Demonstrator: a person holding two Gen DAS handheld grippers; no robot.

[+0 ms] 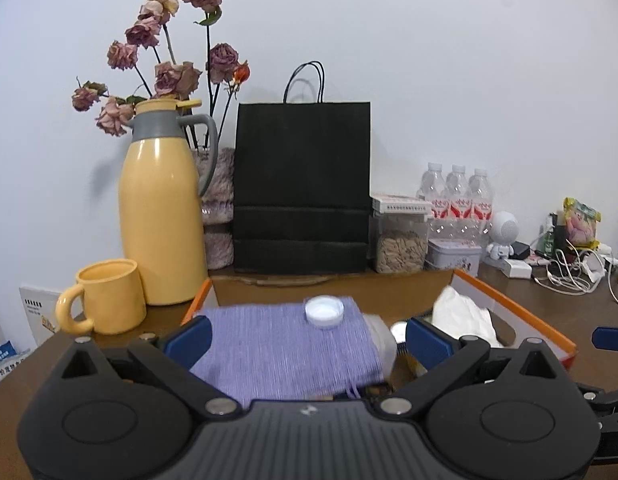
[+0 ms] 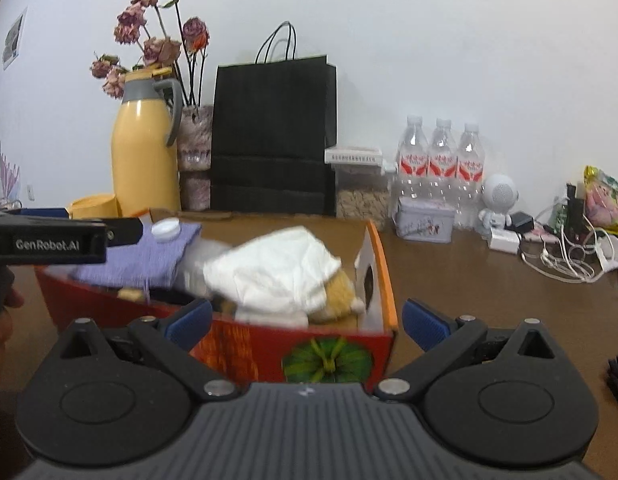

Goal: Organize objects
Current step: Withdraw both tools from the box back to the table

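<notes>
Box (image 1: 509, 308) of orange-edged cardboard sits on the desk (image 1: 549, 304) before the left tongs (image 1: 307, 338), which gape wide and hold nothing. Inside it a purple cloth (image 1: 281, 344) lies between the blue pads, a white cap (image 1: 324, 311) resting on top, white tissue (image 1: 463, 316) to the right. Behind stand a yellow flask (image 1: 159, 216), mug (image 1: 105, 298) and black bag (image 1: 301, 188).

From the right wrist, the right tongs (image 2: 307, 326) also spread wide, empty, just over the box's (image 2: 269, 348) near wall. Tissue (image 2: 273, 270) covers something yellow; the cloth (image 2: 149, 256) and cap (image 2: 165, 230) lie at left, beside the left tongs (image 2: 121, 230).
</notes>
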